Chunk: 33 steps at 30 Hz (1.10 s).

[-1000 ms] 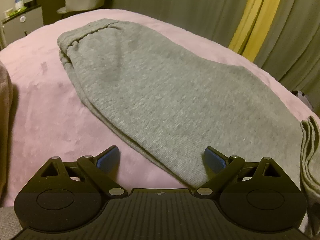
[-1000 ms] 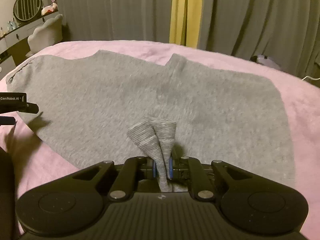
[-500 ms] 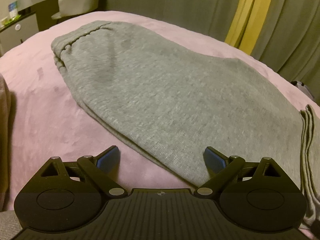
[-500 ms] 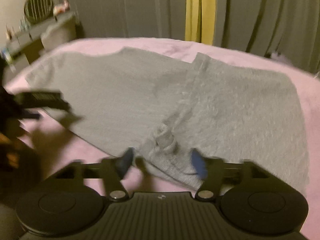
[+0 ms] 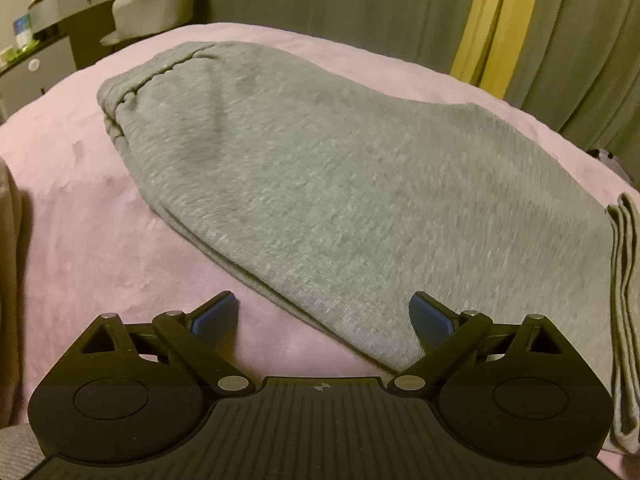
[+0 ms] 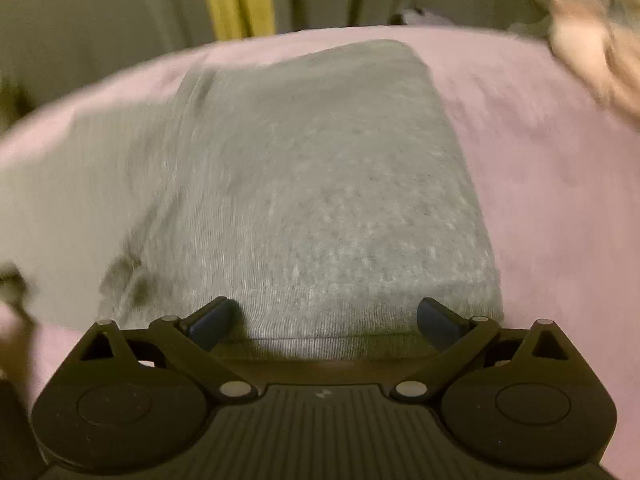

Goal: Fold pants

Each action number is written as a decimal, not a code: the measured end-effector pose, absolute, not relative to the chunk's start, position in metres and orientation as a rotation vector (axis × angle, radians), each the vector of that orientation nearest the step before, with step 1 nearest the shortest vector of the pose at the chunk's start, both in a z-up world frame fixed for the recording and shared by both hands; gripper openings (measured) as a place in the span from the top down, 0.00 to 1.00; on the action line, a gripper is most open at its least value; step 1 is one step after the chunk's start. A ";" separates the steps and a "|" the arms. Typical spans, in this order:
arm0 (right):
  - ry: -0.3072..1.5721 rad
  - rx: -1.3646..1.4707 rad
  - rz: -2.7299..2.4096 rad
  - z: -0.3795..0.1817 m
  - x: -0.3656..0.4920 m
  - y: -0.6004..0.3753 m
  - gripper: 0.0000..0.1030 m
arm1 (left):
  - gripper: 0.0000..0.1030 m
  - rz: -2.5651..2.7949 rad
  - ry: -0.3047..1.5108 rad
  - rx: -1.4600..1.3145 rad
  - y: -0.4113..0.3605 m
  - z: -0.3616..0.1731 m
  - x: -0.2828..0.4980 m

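The gray sweatpants [image 5: 340, 184] lie folded flat on the pink bed [image 5: 80, 240]. The left claw [image 5: 324, 316] stands wide at their near edge, gripping nothing. The right claw [image 6: 324, 318] is opening wide over the sweatpants' folded end [image 6: 340, 208], pads clear of cloth.

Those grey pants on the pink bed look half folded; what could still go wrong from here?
The right gripper is opening its fingers and pinches nothing, so the folded-over layer of the grey pants lies loose and may slide or spring back. The left gripper hovers open at the near edge, partly over the pink bedcover; closing there might catch the cover along with the pants.
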State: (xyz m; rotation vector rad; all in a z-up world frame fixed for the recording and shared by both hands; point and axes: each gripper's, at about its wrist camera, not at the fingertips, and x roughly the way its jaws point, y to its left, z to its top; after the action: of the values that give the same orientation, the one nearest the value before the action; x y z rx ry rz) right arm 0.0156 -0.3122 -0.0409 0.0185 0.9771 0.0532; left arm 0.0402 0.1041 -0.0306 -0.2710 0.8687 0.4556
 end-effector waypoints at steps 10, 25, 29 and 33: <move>0.951 0.088 0.047 -0.039 0.010 -0.321 0.04 | 0.03 0.448 0.876 -0.246 0.100 -0.029 0.039; 0.960 0.142 0.045 -0.037 0.008 -0.333 0.04 | 0.03 0.284 0.804 -0.183 0.058 0.000 0.024; 0.961 0.090 -0.002 -0.029 0.008 -0.336 0.04 | 0.03 0.105 0.794 -0.239 0.033 0.013 0.033; 0.951 0.039 -0.128 -0.017 0.011 -0.349 0.04 | 0.03 -0.047 0.830 -0.252 0.000 0.015 0.058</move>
State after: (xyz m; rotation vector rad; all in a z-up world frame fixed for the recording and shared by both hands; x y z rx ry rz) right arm 0.0108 -0.3486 -0.0166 0.0390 0.9509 -0.1278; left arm 0.0584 -0.0005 0.0145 -0.2523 0.8295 -0.0470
